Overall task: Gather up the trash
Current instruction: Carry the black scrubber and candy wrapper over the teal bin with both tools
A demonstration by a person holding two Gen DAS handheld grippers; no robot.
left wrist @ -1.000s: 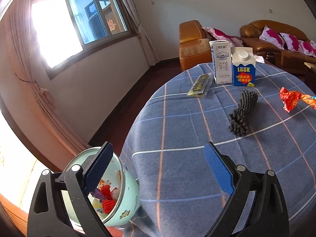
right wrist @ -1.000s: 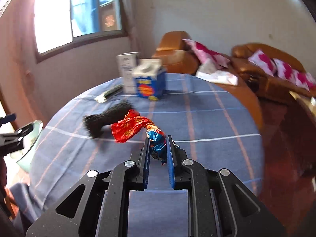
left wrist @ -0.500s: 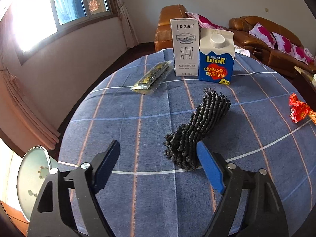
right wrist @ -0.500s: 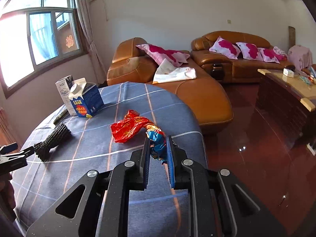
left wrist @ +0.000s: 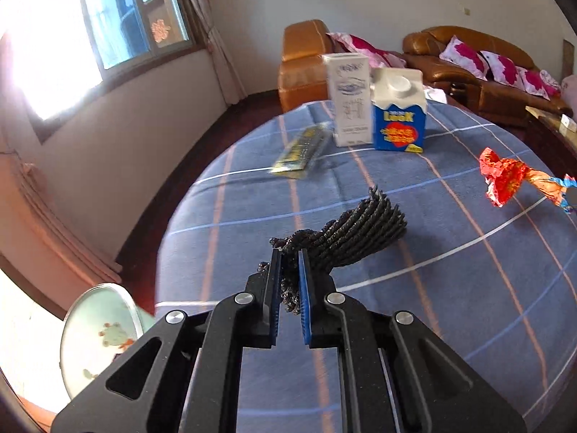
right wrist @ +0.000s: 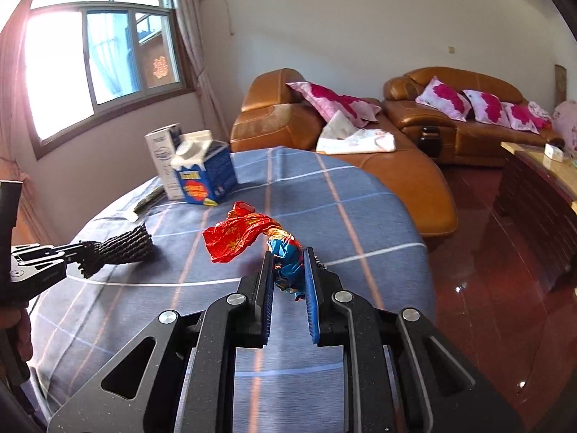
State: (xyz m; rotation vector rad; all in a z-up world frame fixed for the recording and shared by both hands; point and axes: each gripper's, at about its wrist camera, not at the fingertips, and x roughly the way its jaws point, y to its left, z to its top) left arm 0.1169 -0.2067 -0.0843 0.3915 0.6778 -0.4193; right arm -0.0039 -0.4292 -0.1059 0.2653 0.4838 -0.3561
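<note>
My left gripper (left wrist: 289, 254) is shut on the near end of a black ridged foam piece (left wrist: 355, 232), which looks lifted a little above the blue checked tablecloth (left wrist: 450, 288). It also shows in the right wrist view (right wrist: 122, 245), held by the left gripper (right wrist: 77, 250). My right gripper (right wrist: 288, 256) is shut on the blue end of a crumpled red and blue foil wrapper (right wrist: 241, 232), also seen at the right in the left wrist view (left wrist: 505, 176). A pale green enamel trash bin (left wrist: 97, 335) stands below the table's left edge.
A white milk carton (left wrist: 348, 99), a blue LOOK carton (left wrist: 398, 117) and a flat yellow-green packet (left wrist: 301, 149) lie at the table's far side. Brown leather sofas (right wrist: 360, 137) with pink cushions stand behind. A wooden cabinet (right wrist: 541, 187) is at the right.
My left gripper moved from the bin over to the black foam piece, closed on it and raised it. My right gripper stays shut on the wrapper and has swung its view right.
</note>
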